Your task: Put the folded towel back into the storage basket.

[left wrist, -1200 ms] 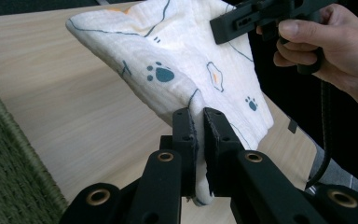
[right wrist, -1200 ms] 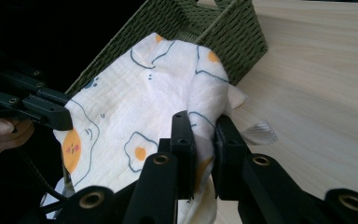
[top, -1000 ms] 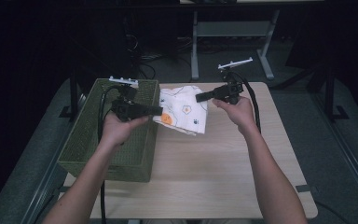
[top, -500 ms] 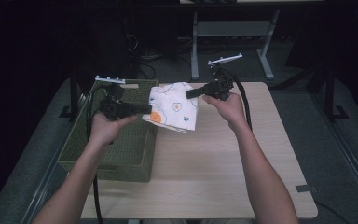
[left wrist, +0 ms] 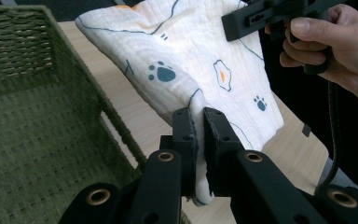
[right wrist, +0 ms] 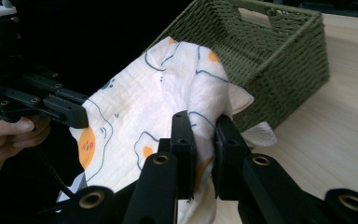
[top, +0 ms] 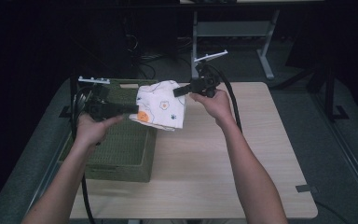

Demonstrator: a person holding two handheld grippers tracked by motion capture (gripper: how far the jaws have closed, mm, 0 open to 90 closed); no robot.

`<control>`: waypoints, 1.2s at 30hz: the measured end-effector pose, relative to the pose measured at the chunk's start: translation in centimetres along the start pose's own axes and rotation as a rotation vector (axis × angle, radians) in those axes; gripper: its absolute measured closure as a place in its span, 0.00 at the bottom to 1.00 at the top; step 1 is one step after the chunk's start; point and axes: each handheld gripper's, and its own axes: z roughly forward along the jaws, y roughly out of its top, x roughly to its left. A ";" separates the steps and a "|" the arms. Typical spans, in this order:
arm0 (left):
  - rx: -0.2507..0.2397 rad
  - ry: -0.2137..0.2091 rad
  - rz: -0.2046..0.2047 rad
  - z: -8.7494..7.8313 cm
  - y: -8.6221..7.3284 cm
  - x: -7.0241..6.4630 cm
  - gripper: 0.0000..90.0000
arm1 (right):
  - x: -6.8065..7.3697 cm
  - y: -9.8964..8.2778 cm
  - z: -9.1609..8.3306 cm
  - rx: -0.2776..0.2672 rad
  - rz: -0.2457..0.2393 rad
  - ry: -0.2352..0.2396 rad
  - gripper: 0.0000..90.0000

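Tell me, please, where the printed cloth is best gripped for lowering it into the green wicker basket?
By its two opposite edges, one from each side. The left gripper and right gripper already pinch the printed cloth there, so it hangs spread beside the green wicker basket.

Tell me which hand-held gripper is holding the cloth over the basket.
The left hand-held gripper, pinching the cloth above the green woven basket; the right hand-held gripper grips the opposite edge, out over the bare table.
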 end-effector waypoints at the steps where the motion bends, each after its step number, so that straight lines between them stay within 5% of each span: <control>1: 0.002 0.004 0.000 -0.1 -0.1 0.1 0.94 | 0.1 0.1 0.2 0.002 -0.001 0.002 0.89; 36: -0.020 0.038 -0.063 -3.8 -2.4 4.1 0.94 | 1.5 1.2 6.0 0.046 -0.003 0.046 0.89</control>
